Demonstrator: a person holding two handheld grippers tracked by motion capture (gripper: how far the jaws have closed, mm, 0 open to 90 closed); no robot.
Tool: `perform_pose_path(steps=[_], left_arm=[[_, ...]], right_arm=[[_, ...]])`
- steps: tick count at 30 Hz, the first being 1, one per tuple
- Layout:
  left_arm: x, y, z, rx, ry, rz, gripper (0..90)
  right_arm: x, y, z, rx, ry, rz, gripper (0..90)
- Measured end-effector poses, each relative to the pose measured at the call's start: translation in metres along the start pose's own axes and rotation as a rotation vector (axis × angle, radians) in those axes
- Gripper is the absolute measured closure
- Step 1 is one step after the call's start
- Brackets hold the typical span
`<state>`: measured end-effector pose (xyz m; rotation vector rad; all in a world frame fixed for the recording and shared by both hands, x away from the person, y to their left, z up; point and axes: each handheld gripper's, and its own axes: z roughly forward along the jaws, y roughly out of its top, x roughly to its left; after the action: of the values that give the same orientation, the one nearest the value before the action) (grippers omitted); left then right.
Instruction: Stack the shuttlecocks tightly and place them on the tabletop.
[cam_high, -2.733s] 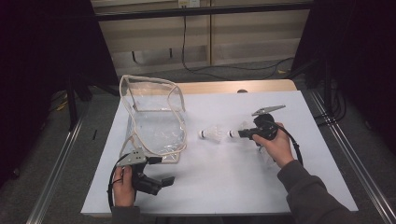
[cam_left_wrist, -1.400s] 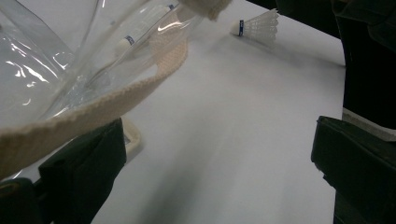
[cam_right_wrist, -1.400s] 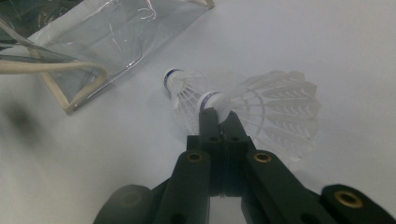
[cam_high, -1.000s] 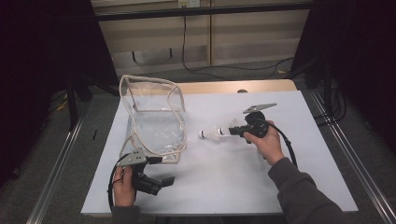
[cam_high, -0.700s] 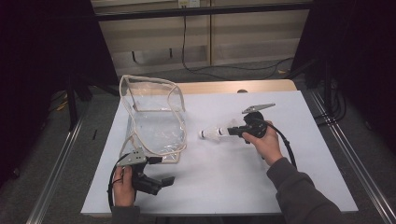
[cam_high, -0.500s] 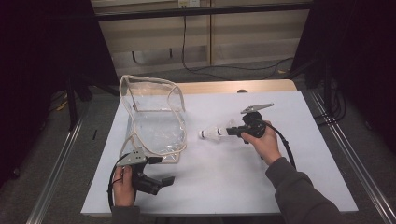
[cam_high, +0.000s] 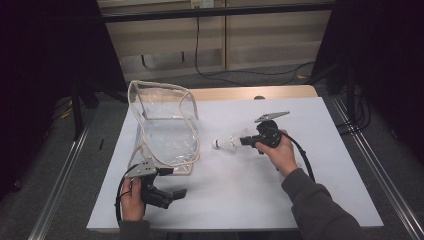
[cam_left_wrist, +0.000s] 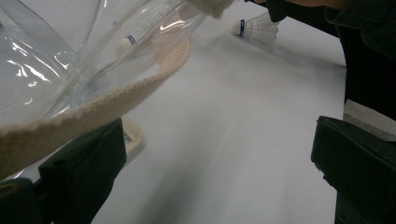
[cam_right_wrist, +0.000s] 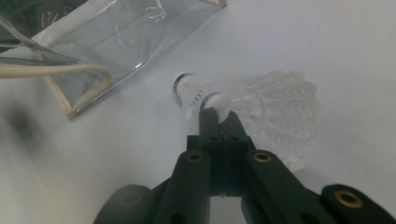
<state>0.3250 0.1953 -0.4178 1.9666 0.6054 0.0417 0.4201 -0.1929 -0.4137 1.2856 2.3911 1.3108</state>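
Two white shuttlecocks with blue-banded corks lie together mid-table (cam_high: 226, 144). My right gripper (cam_high: 243, 141) is shut on the nearer shuttlecock (cam_right_wrist: 261, 109), pinching it just behind its cork; the second shuttlecock's cork (cam_right_wrist: 183, 85) pokes out beyond it. To their left a clear plastic bag (cam_high: 162, 127) with beige trim stands open. Another shuttlecock (cam_left_wrist: 127, 41) shows through the bag's wall. My left gripper (cam_high: 175, 182) rests at the table's front left, below the bag's near corner. Its jaws are wide open (cam_left_wrist: 219, 154), and the bag's beige trim (cam_left_wrist: 140, 88) crosses above the left jaw.
The white table (cam_high: 330, 200) has free room at the right and front. A wooden board (cam_high: 250, 93) edges the far side. Metal rails (cam_high: 380, 180) run along both sides. The right gripper's cable (cam_high: 305, 160) trails beside the sleeve.
My right gripper has slid left to the shuttlecocks and shut on one; over the last second it barely moves. The left gripper and the bag have stayed put.
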Motion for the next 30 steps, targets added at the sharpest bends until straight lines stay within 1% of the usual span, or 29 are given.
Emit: perform_pose_path(steps=[7, 9, 17, 24, 30], left_arm=[[0.0, -0.0001, 0.0, -0.005, -0.001, -0.004, 3.4], [0.0003, -0.0001, -0.0002, 0.0, 0.002, -0.003, 3.4], [0.0001, -0.0001, 0.0, -0.001, 0.001, -0.004, 3.4], [-0.0001, 0.0, -0.0001, -0.01, -0.001, -0.007, 3.4], [0.0003, -0.0003, 0.0001, -0.008, 0.001, -0.007, 3.3]], right_arm=[[-0.0005, -0.0002, 0.002, -0.004, 0.005, 0.01, 89.8], [-0.0004, -0.0005, 0.0025, -0.006, 0.003, 0.011, 89.9], [0.0009, 0.0001, 0.0043, -0.014, 0.013, 0.007, 89.9], [0.0013, -0.0003, 0.0071, -0.005, 0.013, 0.004, 89.9], [0.0018, -0.0001, 0.0075, -0.007, 0.016, 0.003, 89.9]])
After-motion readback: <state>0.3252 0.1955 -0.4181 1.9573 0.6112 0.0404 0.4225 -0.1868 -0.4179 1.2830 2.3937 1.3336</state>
